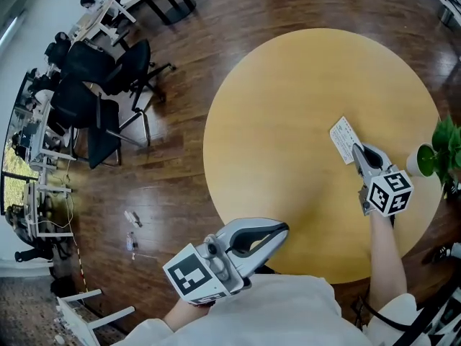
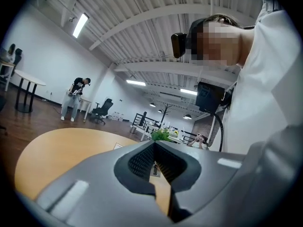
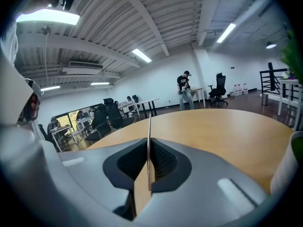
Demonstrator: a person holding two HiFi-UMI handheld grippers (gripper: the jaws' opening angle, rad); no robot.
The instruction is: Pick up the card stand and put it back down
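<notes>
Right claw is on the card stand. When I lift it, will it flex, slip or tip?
Probably light: the card stand shows as a thin sheet edge-on in the right claw. It may flex or pivot, since only its near edge is pinched. Set back on the table, it could tip easily.

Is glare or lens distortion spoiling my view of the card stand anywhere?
Head view: even light, card stand sharp, sheen only on the floor. Right gripper view: heavy fisheye bending, ceiling lamp blown out, stand edge-on yet crisp in the right hand-held gripper. Left gripper view: fisheye, dark corners.
</notes>
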